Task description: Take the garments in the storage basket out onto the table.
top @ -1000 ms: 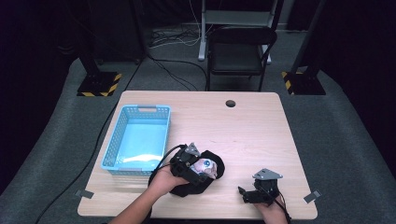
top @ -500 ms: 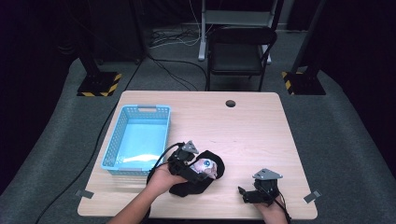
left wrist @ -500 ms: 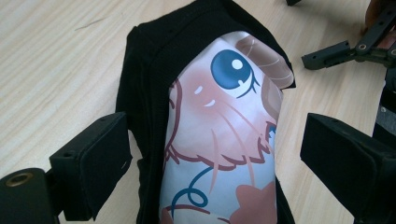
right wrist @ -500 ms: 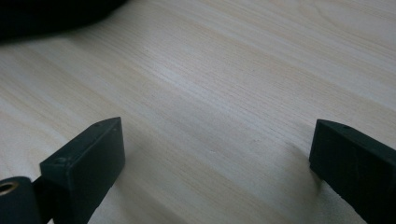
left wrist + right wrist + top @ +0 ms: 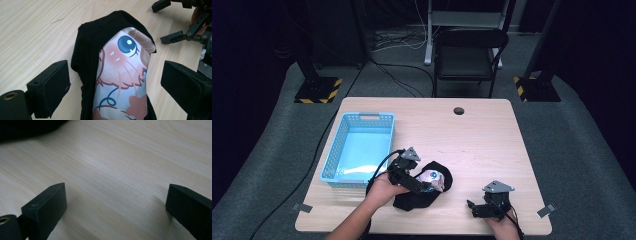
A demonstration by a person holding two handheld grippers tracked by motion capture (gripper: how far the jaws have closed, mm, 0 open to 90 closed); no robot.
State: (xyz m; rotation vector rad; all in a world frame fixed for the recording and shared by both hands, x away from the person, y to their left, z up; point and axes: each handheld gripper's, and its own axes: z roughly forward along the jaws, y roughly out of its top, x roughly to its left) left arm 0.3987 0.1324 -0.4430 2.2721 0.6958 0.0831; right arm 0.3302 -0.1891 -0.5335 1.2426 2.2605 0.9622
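- Left tool (image 5: 112, 82) — jaws wide, straddling the black printed garment (image 5: 120, 75) without pressing it.
- The garment lies on the desk (image 5: 482, 135) at about 6 o'clock, just right of the blue basket (image 5: 359, 147).
- Right tool (image 5: 479, 207) — jaws wide, nothing between them, at 5 o'clock.

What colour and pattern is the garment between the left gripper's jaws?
The garment is black with a pink-and-blue cartoon print; the left gripper view shows it best.

wooden table (image 5: 482, 150) bears blue basket (image 5: 359, 150), black printed garment (image 5: 424, 187)
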